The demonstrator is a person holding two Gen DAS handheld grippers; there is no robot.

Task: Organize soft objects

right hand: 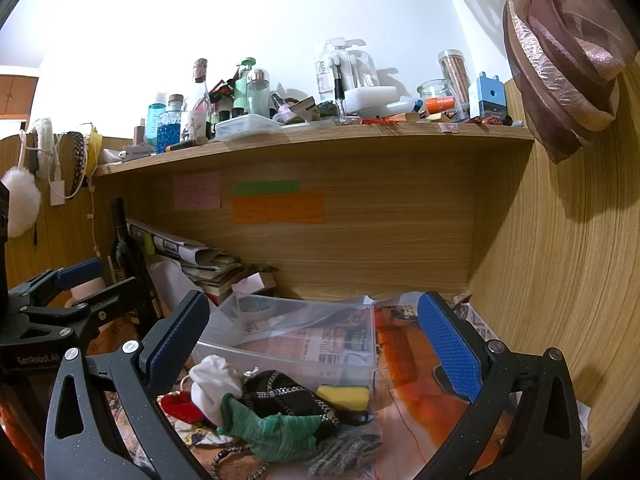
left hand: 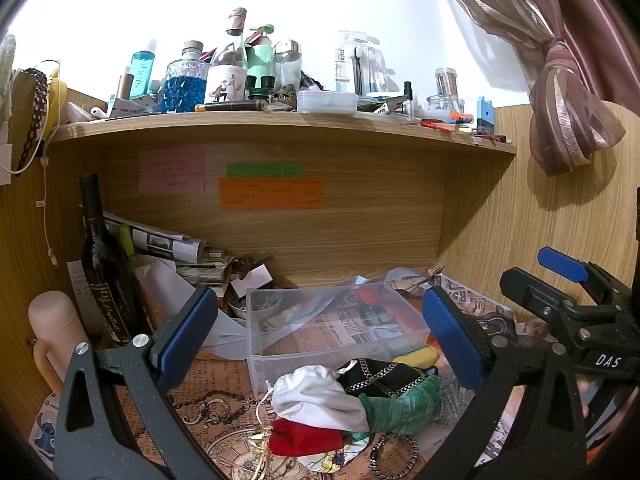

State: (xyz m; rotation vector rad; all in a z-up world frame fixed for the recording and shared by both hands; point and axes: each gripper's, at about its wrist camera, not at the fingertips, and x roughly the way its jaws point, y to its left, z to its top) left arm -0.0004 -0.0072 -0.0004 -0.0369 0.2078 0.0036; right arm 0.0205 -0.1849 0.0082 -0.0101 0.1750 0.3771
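Sensibly, you hold both grippers — left gripper (left hand: pixel 320 336) and right gripper (right hand: pixel 312 344) — spread wide and empty above the soft pile (left hand: pixel 340 404), ready to choose. That pile lies against the clear bin's (left hand: pixel 320 300) front wall — handy for loading.

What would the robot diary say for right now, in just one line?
phase: before first pick | left gripper: open | right gripper: open | soft pile: in front of clear bin | bin: no soft items

white pouch (left hand: pixel 316 394), green sock (left hand: pixel 400 406), red cloth (left hand: pixel 304 438) | heaped, touching | before clear bin (left hand: pixel 256 344)
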